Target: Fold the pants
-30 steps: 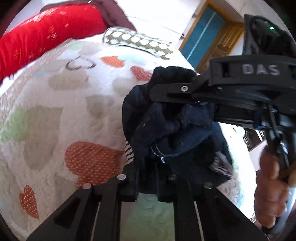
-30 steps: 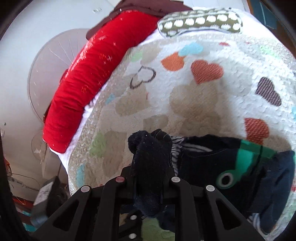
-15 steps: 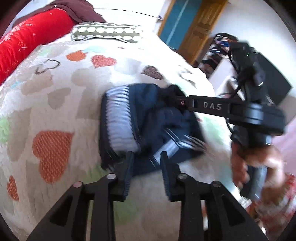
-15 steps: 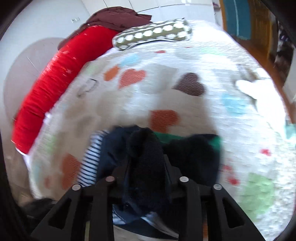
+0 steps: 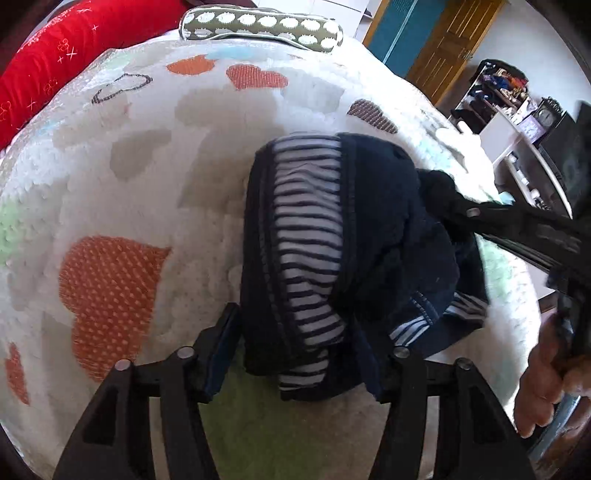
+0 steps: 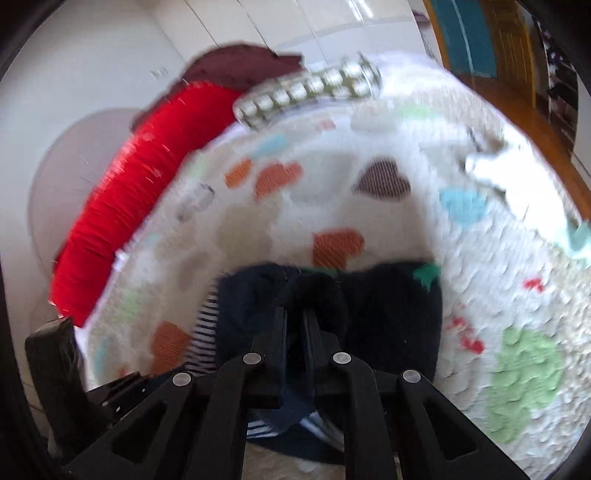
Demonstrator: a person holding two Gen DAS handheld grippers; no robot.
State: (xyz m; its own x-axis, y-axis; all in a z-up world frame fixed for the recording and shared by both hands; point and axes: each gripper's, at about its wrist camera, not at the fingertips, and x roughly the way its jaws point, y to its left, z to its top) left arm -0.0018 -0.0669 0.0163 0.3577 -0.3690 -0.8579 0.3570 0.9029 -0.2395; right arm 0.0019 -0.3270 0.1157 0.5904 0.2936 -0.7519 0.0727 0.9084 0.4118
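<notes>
Pants lie bunched on the bed, on the white blanket with coloured hearts, navy with a striped waistband facing up.

Left tool: spread wide, fingers on either side of the near end of the pants. The cloth sits between them, nothing pinched.

Right tool: clenched on a dark fold of the pants, jaws nearly together with cloth bulging out past the tips. In the left wrist view it comes in from the right edge, its tip buried in the far side of the bundle, with the right hand on its grip.

The right wrist view is motion-blurred.

A red pillow and a green patterned cushion lie at the far end of the bed. A wooden door and cluttered shelves stand beyond the right side.
</notes>
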